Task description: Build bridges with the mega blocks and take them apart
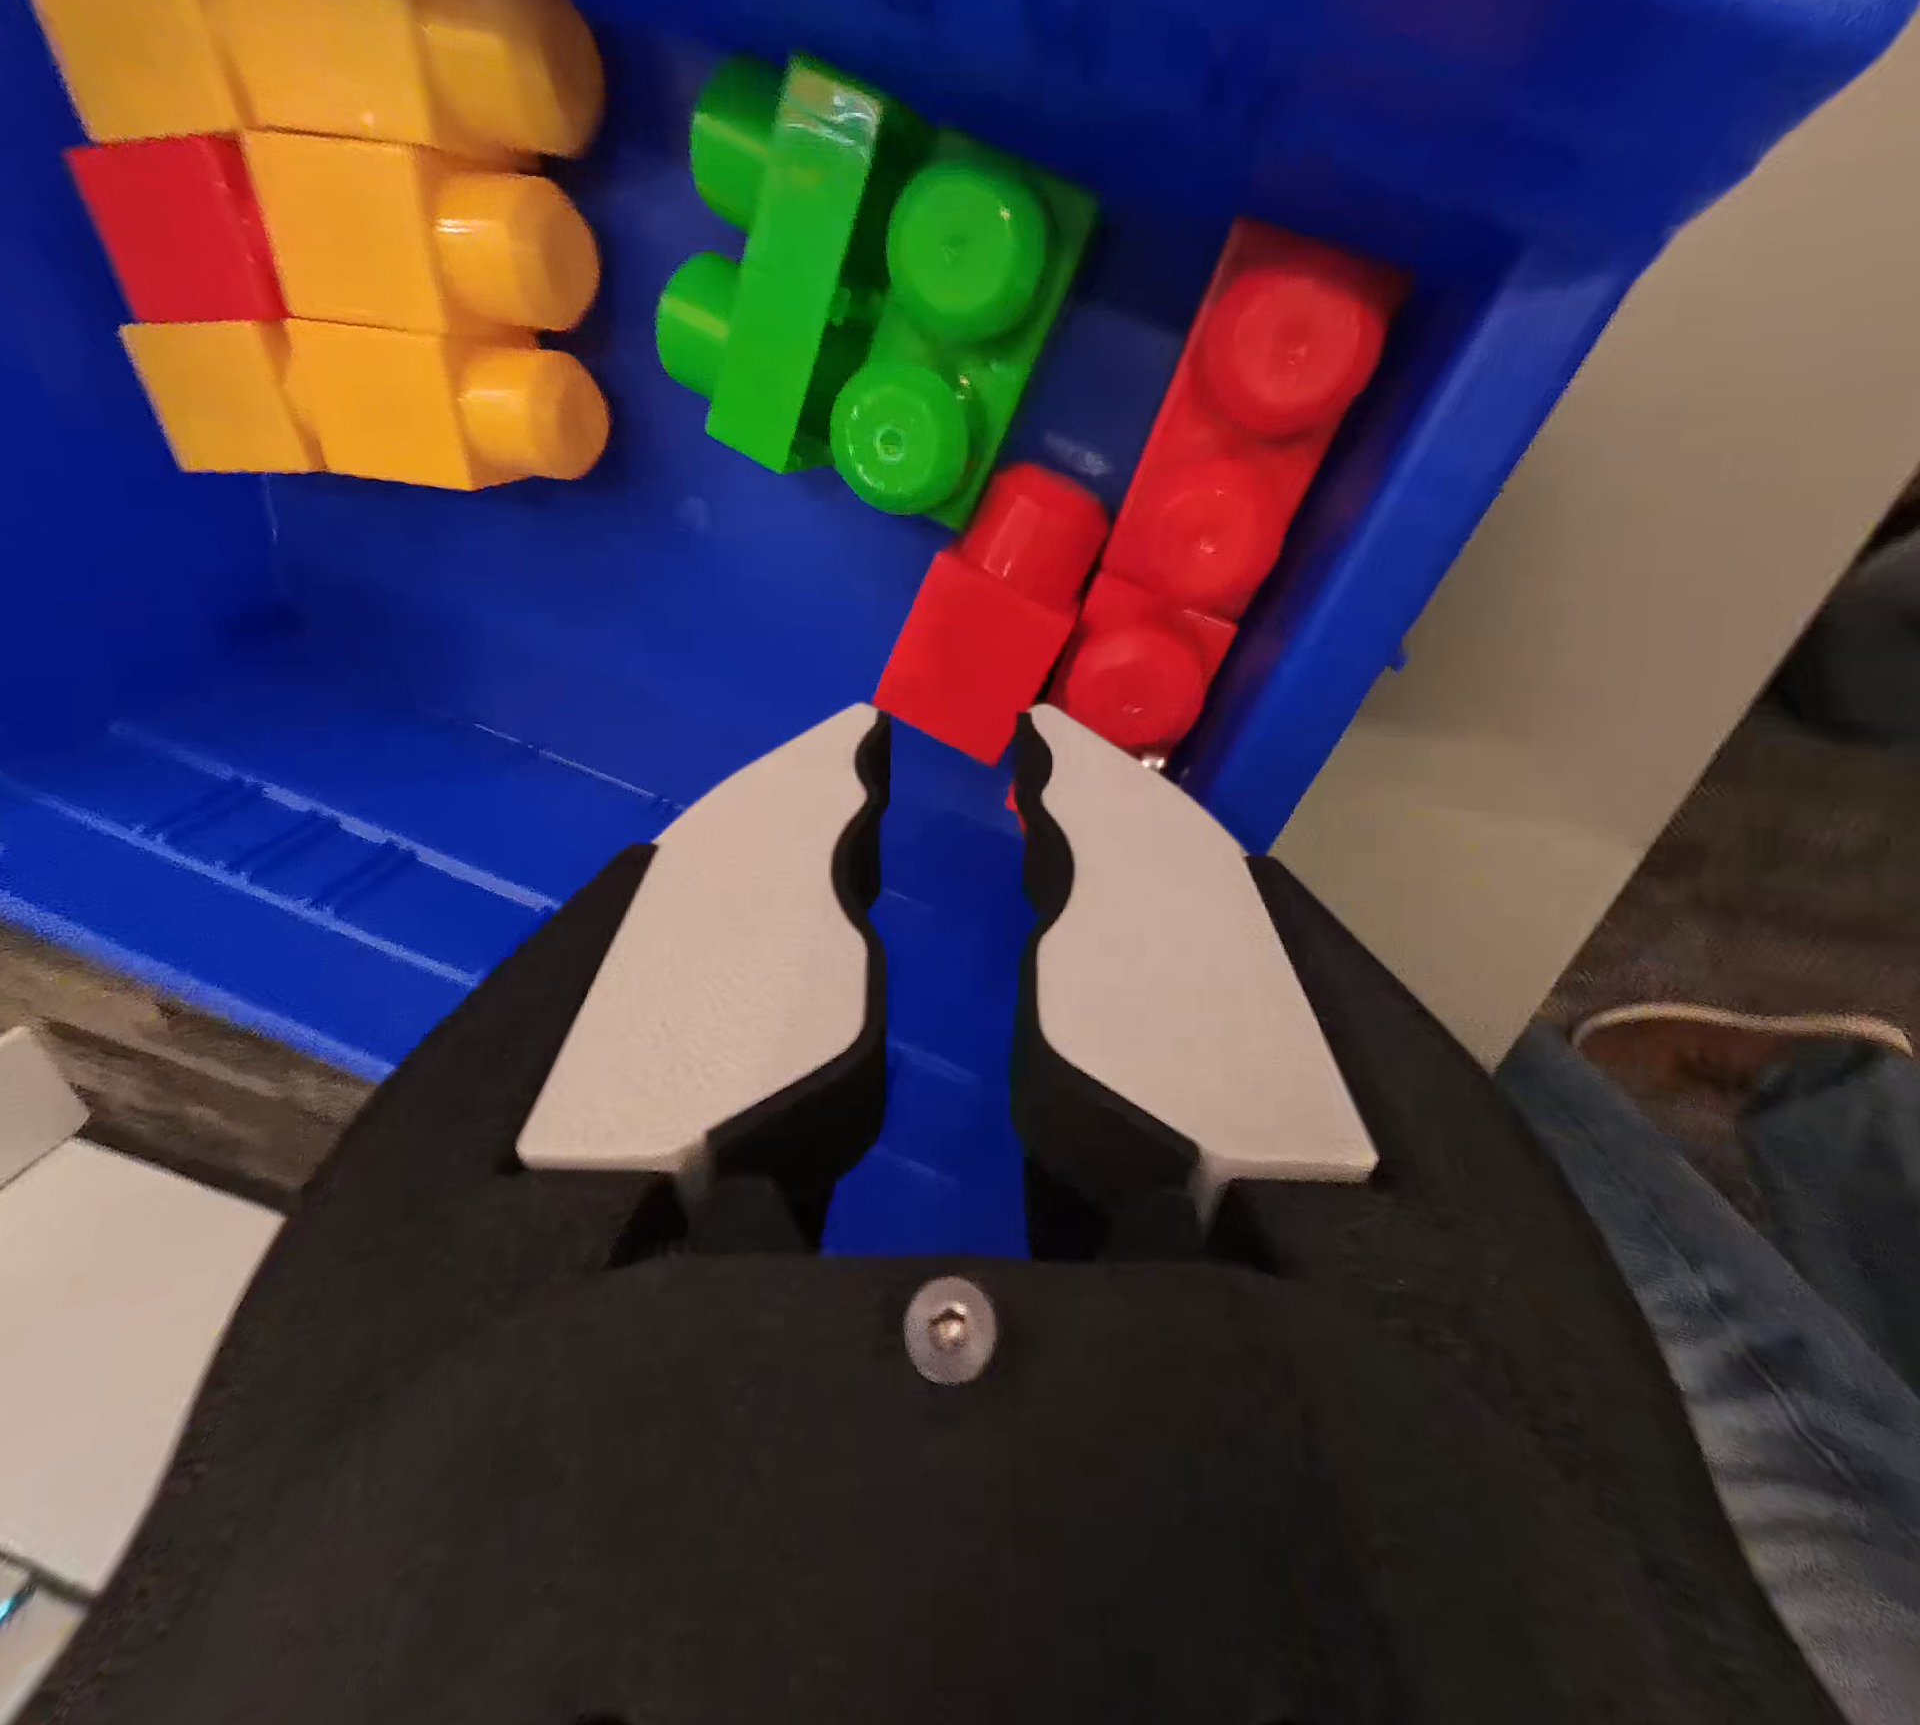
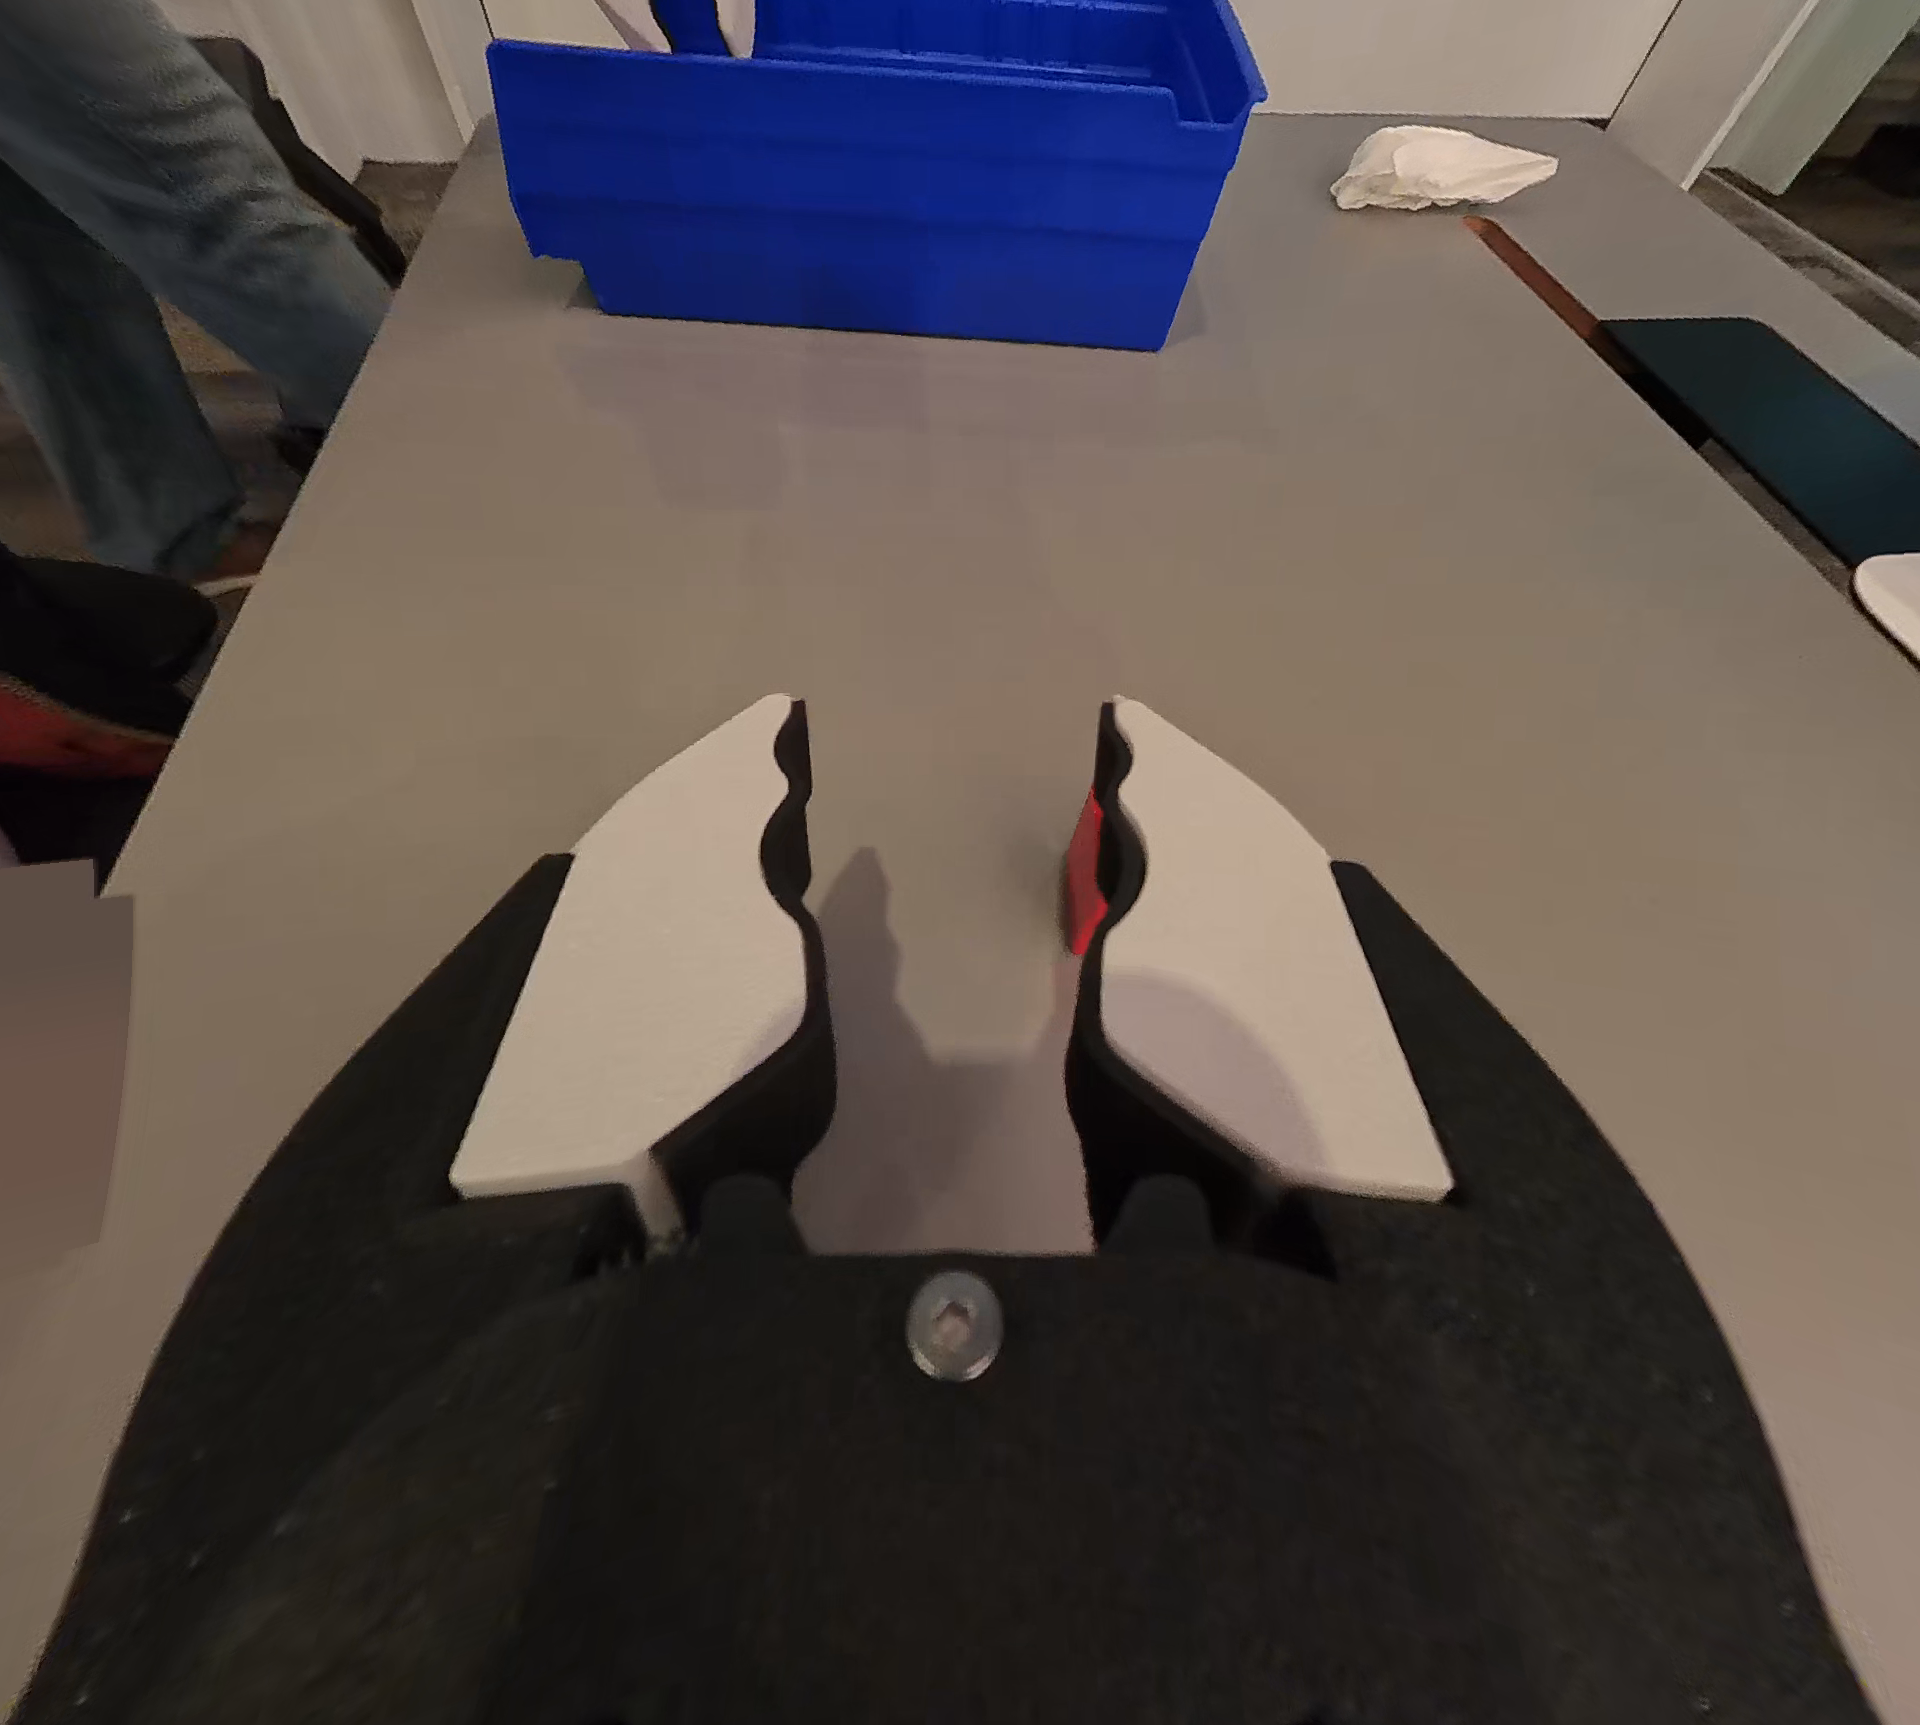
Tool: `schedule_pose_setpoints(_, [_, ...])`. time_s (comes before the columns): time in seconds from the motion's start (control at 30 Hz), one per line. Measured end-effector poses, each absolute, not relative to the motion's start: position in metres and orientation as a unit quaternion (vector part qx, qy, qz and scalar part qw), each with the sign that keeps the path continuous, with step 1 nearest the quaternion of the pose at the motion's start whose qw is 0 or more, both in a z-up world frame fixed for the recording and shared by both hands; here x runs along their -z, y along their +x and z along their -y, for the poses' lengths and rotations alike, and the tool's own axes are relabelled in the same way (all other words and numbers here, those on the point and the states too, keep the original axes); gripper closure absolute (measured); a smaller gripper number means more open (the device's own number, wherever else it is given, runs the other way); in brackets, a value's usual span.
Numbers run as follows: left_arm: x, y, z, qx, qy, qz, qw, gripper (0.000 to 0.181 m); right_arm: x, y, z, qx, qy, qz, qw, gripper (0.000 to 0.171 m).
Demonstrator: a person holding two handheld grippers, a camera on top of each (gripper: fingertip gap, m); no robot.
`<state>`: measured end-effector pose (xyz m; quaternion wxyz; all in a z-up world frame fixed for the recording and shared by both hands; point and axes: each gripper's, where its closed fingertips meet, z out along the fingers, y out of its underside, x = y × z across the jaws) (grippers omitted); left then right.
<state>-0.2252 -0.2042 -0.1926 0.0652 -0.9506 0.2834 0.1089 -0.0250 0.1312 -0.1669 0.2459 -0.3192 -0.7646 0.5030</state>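
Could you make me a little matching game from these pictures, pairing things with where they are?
Things:
1. yellow blocks
2. green blocks
3. small red block
4. crumpled white tissue

Places:
A. on the grey table, right of the blue bin
B. middle of the bin's floor
C. just ahead of the left gripper
D. far left in the bin, with one red block among them

Pairs: 1-D, 2-B, 3-C, 4-A

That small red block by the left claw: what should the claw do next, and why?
Probably ease forward and shut. The left gripper is open, its tips just short of the red block lying in the bin, and holds nothing.
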Motion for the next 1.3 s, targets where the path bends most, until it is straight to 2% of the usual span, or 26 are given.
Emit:
schedule_pose_setpoints(0.3, [0.213,-0.232,0.206,-0.076,-0.931,-0.357,0.016,0.152,0.149,-0.011,-0.136,-0.53,-0.346,0.731,0.254,0.121])
schedule_pose_setpoints(0.73, [0.219,-0.232,0.205,-0.061,-0.911,-0.408,0.015,0.151,0.123,0.01,-0.146,-0.559,-0.377,0.689,0.267,0.126])
schedule_pose_setpoints(1.13, [0.219,-0.225,0.196,-0.02,-0.923,-0.382,0.05,0.142,0.119,0.017,-0.146,-0.559,-0.39,0.682,0.267,0.127])
schedule_pose_setpoints(1.3, [0.218,-0.225,0.198,-0.011,-0.923,-0.383,0.05,0.146,0.121,0.014,-0.143,-0.559,-0.394,0.682,0.261,0.127])
